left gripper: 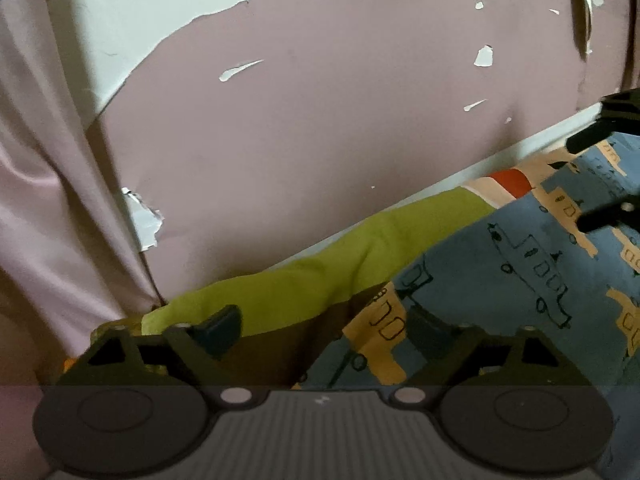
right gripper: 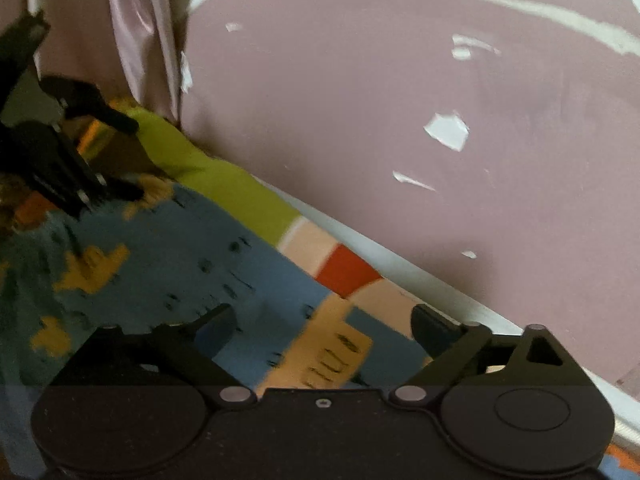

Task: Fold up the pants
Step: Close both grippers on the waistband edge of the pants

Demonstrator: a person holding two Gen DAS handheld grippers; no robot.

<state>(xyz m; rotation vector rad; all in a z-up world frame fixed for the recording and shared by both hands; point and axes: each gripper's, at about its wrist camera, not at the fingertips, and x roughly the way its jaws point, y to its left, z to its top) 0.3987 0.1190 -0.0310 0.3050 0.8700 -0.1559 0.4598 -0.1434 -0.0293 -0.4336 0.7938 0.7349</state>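
The pants (left gripper: pixel 520 264) are blue with orange and black car prints. They lie on a bed with colour blocks; in the right wrist view (right gripper: pixel 180 248) they spread from the left to the middle. My left gripper (left gripper: pixel 324 328) is open, low over the pants' edge and the brown and green sheet patches. My right gripper (right gripper: pixel 320 324) is open, its fingers spread over the pants near the bed's far edge. Each gripper shows in the other's view: the right one (left gripper: pixel 600 180) at the right edge, the left one (right gripper: pixel 116 156) at the left, jaws apart.
A pink wall (left gripper: pixel 320 120) with peeling paint rises just behind the bed. A pink curtain (left gripper: pixel 48 200) hangs at the left. The bedsheet has green (left gripper: pixel 320 280), red (right gripper: pixel 344 272) and peach blocks. A white bed edge (right gripper: pixel 420 280) runs along the wall.
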